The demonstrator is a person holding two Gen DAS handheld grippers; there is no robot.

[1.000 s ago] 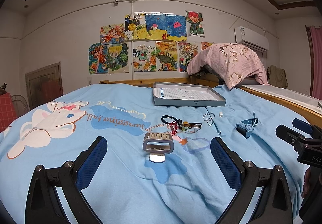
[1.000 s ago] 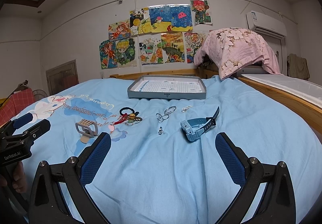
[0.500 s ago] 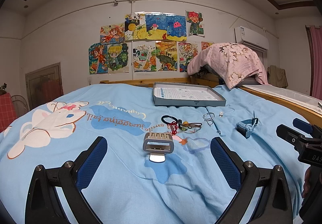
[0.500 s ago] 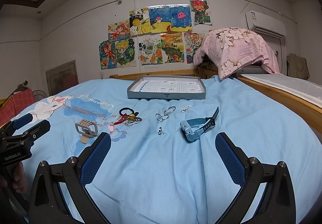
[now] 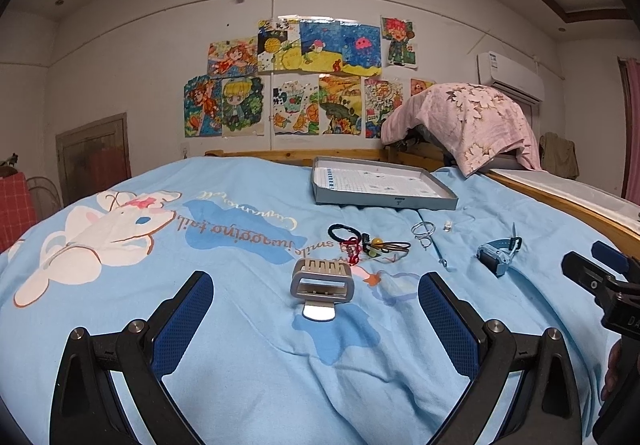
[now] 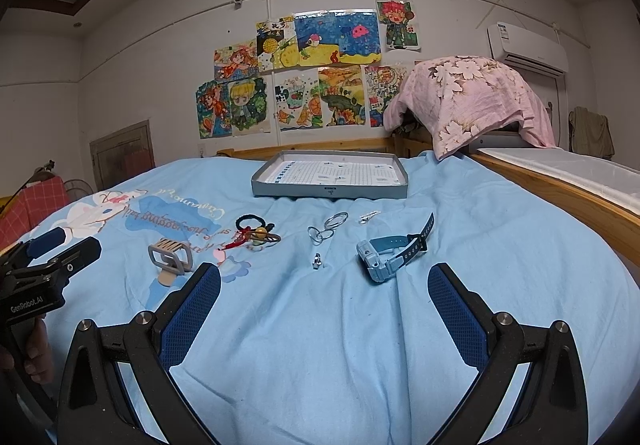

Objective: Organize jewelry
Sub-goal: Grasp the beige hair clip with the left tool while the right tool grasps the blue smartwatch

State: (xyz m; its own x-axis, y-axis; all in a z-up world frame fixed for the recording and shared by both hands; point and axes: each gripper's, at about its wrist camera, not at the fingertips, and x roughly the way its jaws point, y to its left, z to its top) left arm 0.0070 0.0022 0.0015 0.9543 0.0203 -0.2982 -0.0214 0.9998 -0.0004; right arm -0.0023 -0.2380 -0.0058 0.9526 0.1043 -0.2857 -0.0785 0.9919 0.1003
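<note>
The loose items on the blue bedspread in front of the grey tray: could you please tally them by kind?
Watches: 1, blue watch
Grey hair clip: 1
Hair ties: 1 tangled cluster; exact count unclear
Linked silver rings: 1 set
Small silver pieces: 2
Total: 6, all outside the tray.

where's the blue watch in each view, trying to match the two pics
Left wrist view: the blue watch lies right of centre on the blue bedspread, beyond the right finger of the left gripper.
Right wrist view: the watch sits just right of centre, ahead of the right gripper.
Shared landmark: the grey tray at the far end of the bed, with the metal rings between tray and watch.
</note>
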